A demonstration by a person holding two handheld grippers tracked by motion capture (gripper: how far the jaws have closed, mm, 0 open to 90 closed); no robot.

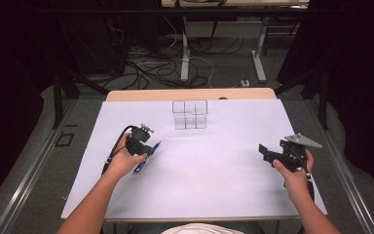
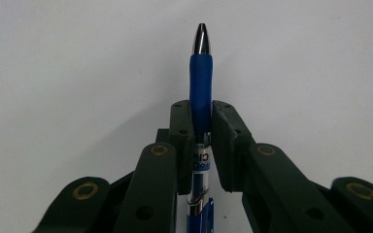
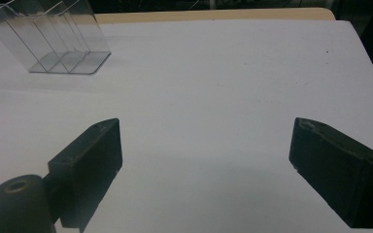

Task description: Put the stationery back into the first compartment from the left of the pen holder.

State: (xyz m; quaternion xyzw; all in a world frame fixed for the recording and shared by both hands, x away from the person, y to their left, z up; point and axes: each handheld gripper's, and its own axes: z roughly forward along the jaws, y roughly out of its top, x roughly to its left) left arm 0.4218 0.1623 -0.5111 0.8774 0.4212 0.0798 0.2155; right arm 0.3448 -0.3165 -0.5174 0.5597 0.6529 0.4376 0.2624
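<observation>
Left gripper (image 2: 201,126) fingers are clamped on the blue pen (image 2: 200,82), right gripper (image 3: 206,160) hangs open, so I'd guess next is carrying it to the clear organizer (image 1: 190,114) at 1 o'clock.

A white-covered table (image 1: 224,185) is set on a grey floor (image 1: 39,161). Tangled cables (image 1: 151,68) and metal desk legs (image 1: 259,58) are seen beyond it, flanked by dark curtains (image 1: 355,73).
</observation>
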